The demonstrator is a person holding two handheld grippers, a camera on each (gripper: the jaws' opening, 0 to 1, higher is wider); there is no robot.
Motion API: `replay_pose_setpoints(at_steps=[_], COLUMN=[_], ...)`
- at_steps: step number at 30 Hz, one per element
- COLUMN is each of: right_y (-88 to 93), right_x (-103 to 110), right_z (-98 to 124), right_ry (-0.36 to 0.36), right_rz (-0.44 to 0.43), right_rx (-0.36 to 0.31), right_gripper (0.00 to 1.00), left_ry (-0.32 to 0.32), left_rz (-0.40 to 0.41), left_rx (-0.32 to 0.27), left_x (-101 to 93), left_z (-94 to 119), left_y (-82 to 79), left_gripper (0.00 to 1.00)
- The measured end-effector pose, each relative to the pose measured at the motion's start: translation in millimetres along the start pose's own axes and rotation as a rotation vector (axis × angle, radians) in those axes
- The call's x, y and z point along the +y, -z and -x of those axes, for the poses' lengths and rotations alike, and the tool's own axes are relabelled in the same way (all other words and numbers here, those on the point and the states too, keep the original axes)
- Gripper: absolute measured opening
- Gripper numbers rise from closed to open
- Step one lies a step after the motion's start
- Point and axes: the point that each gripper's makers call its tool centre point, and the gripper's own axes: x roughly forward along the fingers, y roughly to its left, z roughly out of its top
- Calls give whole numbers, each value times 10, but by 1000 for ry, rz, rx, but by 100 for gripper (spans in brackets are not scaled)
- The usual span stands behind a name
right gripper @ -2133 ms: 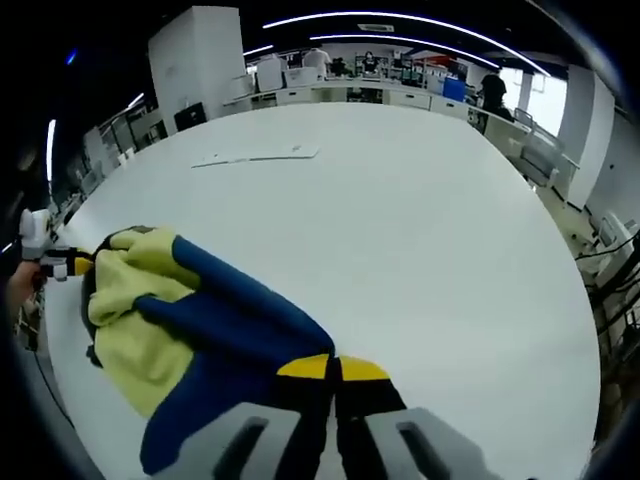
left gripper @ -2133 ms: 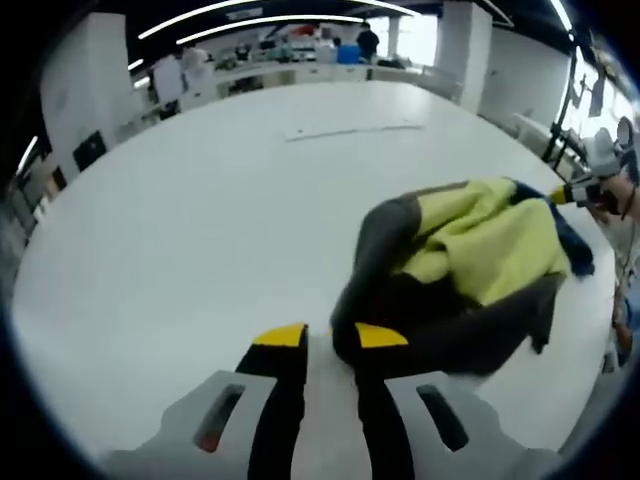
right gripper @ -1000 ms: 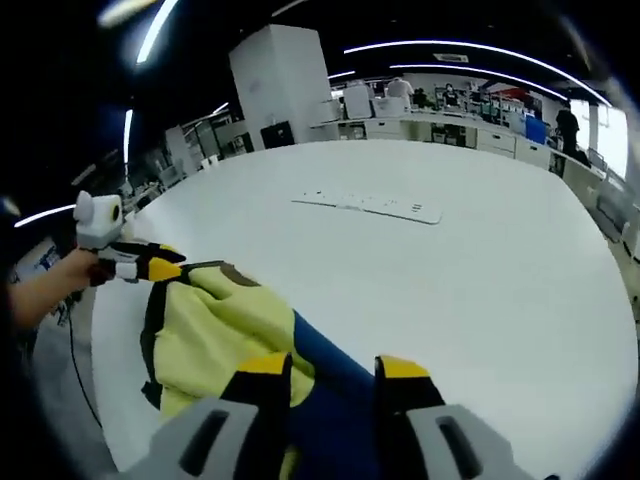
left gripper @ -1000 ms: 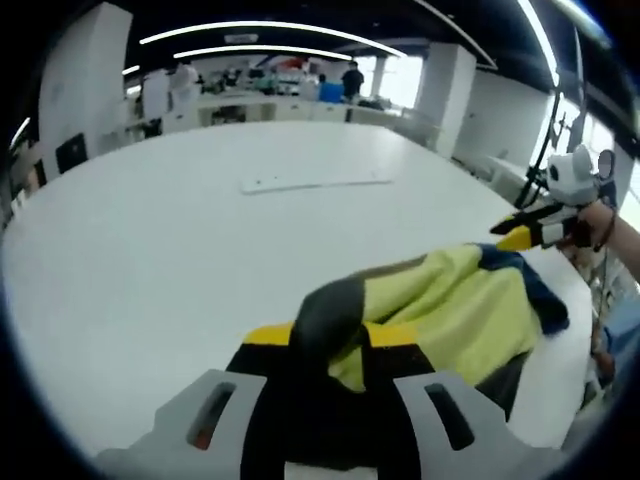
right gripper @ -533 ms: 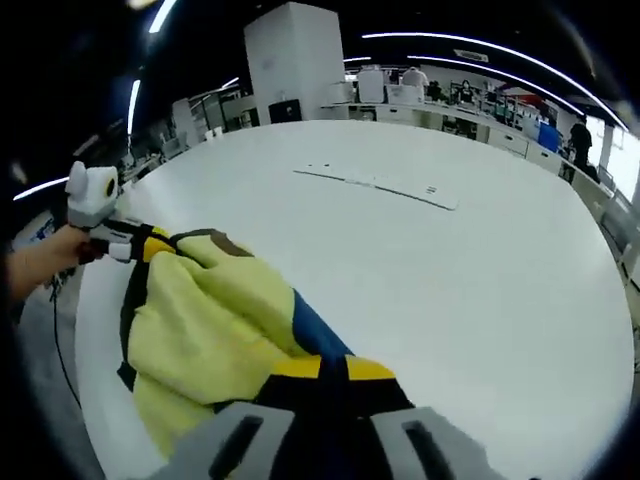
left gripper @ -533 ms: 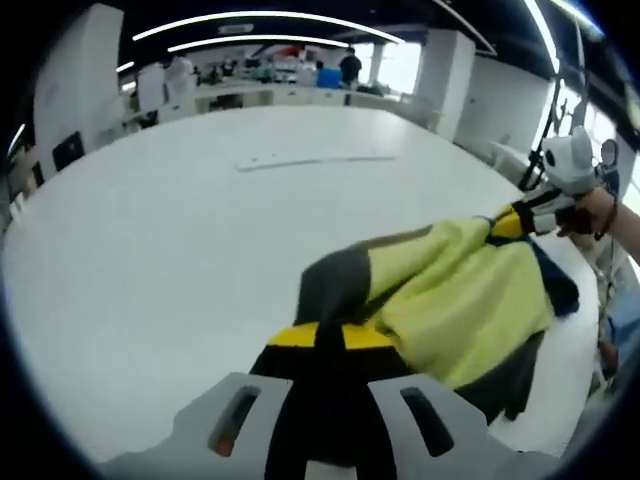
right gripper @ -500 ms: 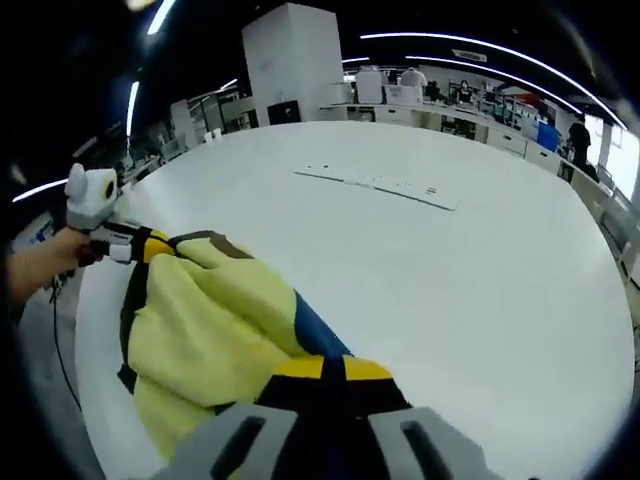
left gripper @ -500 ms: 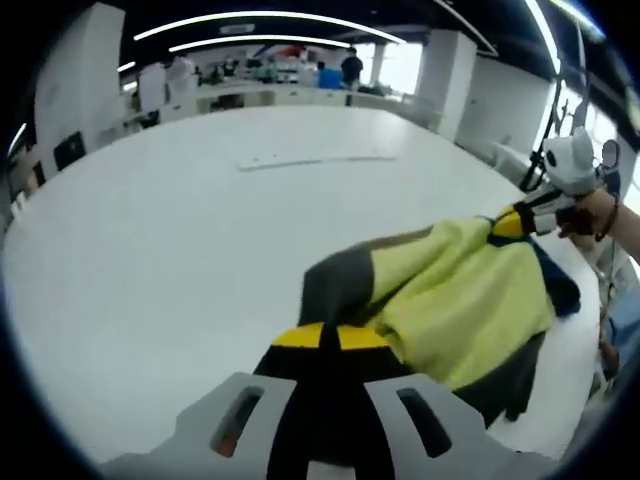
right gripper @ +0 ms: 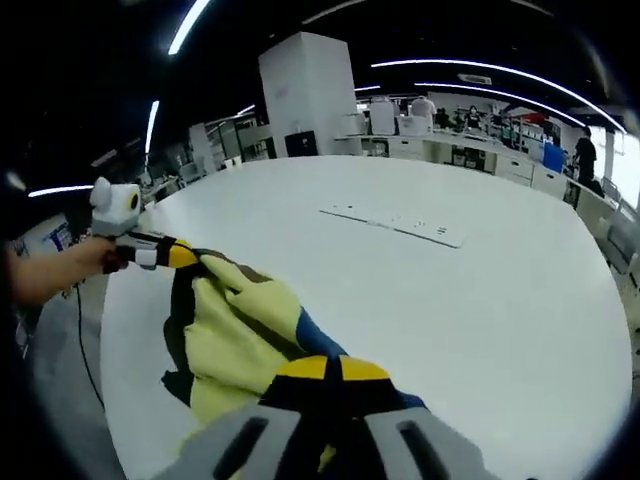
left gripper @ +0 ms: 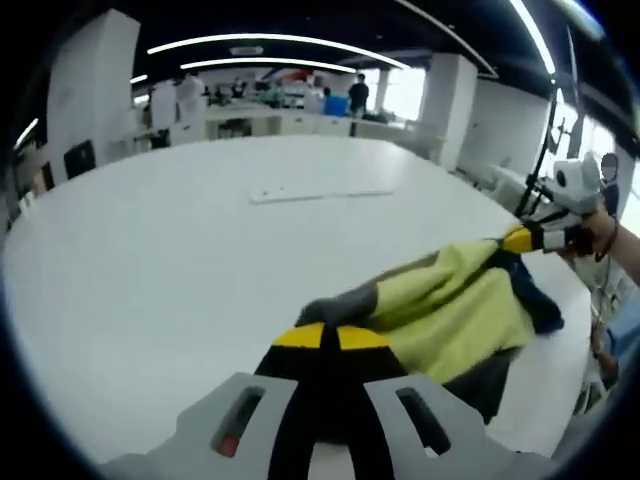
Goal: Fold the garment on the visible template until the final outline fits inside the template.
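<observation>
A yellow, grey and blue garment (left gripper: 450, 305) hangs stretched between my two grippers over the white table (left gripper: 150, 250). In the left gripper view my left gripper (left gripper: 330, 336) is shut on the garment's grey end, and my right gripper (left gripper: 520, 239) holds the far end, with a hand (left gripper: 600, 232) behind it. From the right gripper view, my right gripper (right gripper: 330, 368) is shut on the garment (right gripper: 235, 330) where blue cloth shows. The left gripper (right gripper: 182, 255) pinches the opposite corner, held by a hand (right gripper: 60, 268). A flat white strip (left gripper: 305, 193) lies farther out on the table.
The white strip (right gripper: 395, 222) lies mid-table in the right gripper view, beyond the garment. The table edge (right gripper: 120, 330) runs close beneath the garment. Desks, a white pillar (right gripper: 310, 95) and people stand far behind. A cable (right gripper: 85, 350) hangs off the table's side.
The garment has been pulled longer and tauter between the two grippers and sits higher off the table. Both grippers stay shut on it.
</observation>
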Motion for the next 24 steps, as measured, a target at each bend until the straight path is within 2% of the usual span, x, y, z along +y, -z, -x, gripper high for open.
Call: replay_pose_setpoints(at_steps=[3,6,7,10,15,18,24], right_y=[82,177,289,398,586,687,893], right_x=[125,214,317,396,436,453,468], right_z=[90,174,236,275,260,239,194], right_ry=[-16,1,-4,-17,-22,-22,-8], right_rz=[1,58,76,37,-10,-19,8], right_rx=[6,33,59,65,96,124,197], right_gripper=[0,0,0,0,0,0,0], left_ry=[6,13,18,23,40,42,44], left_rz=[-24,-40,-68,-84,-94,-109,-95], left_rx=[13,20,47,63,137,158,174], left_x=[-60,-122,-185,-280,-307,-296,-283], left_z=[98,188,278,360,345,326,318], left_y=[63,143,286,393,722,822,878], left_gripper=[0,0,0,0,0,0,0])
